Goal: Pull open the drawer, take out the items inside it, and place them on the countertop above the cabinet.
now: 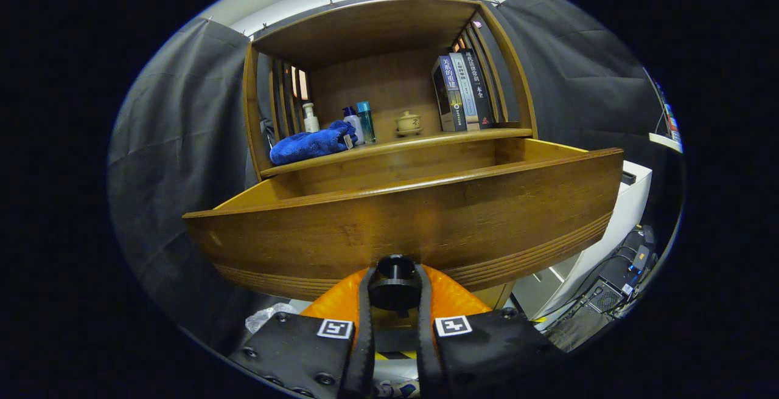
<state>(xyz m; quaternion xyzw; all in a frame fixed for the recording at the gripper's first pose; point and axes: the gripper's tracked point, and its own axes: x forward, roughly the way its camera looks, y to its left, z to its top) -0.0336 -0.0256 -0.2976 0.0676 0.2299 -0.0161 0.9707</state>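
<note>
The wooden drawer [401, 222] stands pulled out from the cabinet, its curved front panel right ahead of me. Its black round knob [394, 283] sits between my two black fingers, and my gripper [394, 292] is shut on it. The drawer's inside is hidden behind the front panel from this low angle. Above the drawer runs the countertop [426, 139], the floor of an open wooden shelf.
On the countertop lie a blue towel [311, 145], a white pump bottle [310, 118], two small bottles [360, 122], a small ceramic cup [408, 123] and upright books [462, 90]. A white cabinet [608, 228] and cables stand to the right.
</note>
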